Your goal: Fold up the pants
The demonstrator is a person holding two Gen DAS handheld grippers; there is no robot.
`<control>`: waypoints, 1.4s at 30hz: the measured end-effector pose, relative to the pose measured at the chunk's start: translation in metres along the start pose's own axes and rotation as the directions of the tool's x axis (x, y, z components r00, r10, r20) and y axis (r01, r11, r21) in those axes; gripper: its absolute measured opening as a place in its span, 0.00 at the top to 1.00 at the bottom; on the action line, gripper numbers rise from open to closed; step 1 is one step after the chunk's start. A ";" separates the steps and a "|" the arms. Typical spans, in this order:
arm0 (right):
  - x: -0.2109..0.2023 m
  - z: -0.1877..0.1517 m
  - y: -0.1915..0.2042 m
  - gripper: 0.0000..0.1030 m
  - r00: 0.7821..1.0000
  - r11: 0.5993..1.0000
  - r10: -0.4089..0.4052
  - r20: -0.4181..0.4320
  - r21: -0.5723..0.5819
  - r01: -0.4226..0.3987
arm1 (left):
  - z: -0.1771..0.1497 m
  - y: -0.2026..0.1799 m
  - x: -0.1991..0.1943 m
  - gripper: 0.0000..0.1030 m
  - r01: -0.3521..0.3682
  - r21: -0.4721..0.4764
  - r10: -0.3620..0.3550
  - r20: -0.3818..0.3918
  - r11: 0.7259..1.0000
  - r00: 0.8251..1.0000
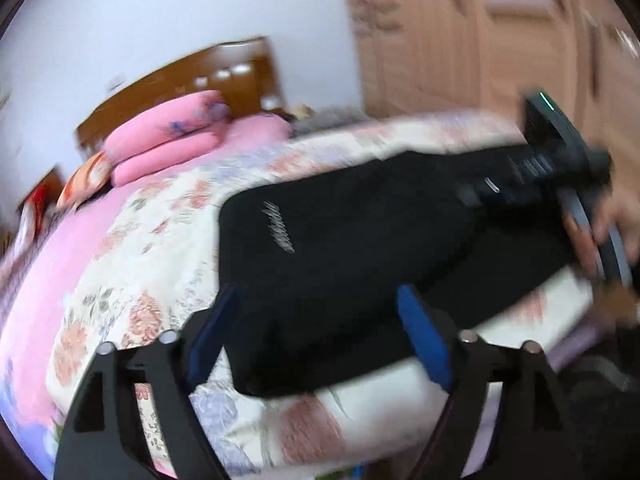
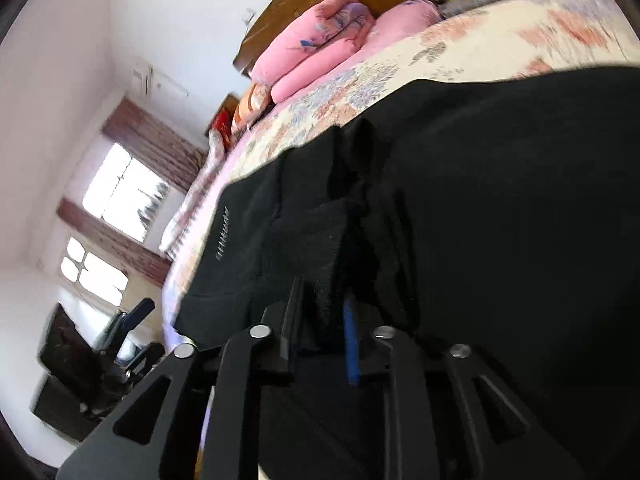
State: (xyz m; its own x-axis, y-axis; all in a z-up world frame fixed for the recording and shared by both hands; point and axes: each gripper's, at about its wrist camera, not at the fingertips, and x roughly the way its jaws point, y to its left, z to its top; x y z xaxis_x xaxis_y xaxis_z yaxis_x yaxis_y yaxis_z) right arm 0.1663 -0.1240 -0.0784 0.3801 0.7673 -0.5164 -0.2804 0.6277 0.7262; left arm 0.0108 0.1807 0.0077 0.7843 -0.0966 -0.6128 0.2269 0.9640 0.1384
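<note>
Black pants (image 1: 360,248) lie on the floral bedspread (image 1: 160,264) near its edge, pale script unreadable (blurred). Left gripper (image 1: 320,328) is spread wide over them; right gripper (image 2: 320,320) pinches a fold.

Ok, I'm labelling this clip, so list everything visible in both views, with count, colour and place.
pants: one, black, lying on the bed, one end pinched in the right tool.
bedspread: one, cream with floral print, covering the bed.
folded quilt: one, pink, at the head of the bed.
headboard: one, brown wood, against the wall.
wardrobe: one, light wood, beyond the bed.
windows: two, bright, on the side wall.
left tool: black with blue pads, open, at the pants' near edge.
right tool: black, closed on a fold of the pants.
hand: one, holding the right tool.
</note>
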 end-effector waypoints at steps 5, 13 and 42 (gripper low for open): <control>-0.036 0.004 0.004 0.11 0.995 1.000 0.004 0.101 0.017 -0.006 | -0.008 0.028 0.036 0.20 -0.001 -0.165 -0.020 -0.124 0.986 0.992; -0.003 0.008 0.014 0.10 0.995 0.992 -0.094 -0.041 -0.088 0.090 | -0.019 0.027 0.046 0.19 -0.016 -0.121 -0.002 -0.150 0.993 0.989; -0.059 0.004 0.144 0.86 0.965 0.914 0.046 0.258 -0.401 0.064 | -0.038 0.068 0.040 0.13 -0.233 -0.278 0.175 -0.218 0.932 0.960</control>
State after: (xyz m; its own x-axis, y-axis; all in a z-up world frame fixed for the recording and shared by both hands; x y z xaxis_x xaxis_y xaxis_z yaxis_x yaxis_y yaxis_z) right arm 0.1071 -0.0795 0.0583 0.5816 0.7353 -0.3480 -0.5852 0.6753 0.4489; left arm 0.0356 0.2520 -0.0363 0.6666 0.1300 -0.7340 -0.1319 0.9897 0.0555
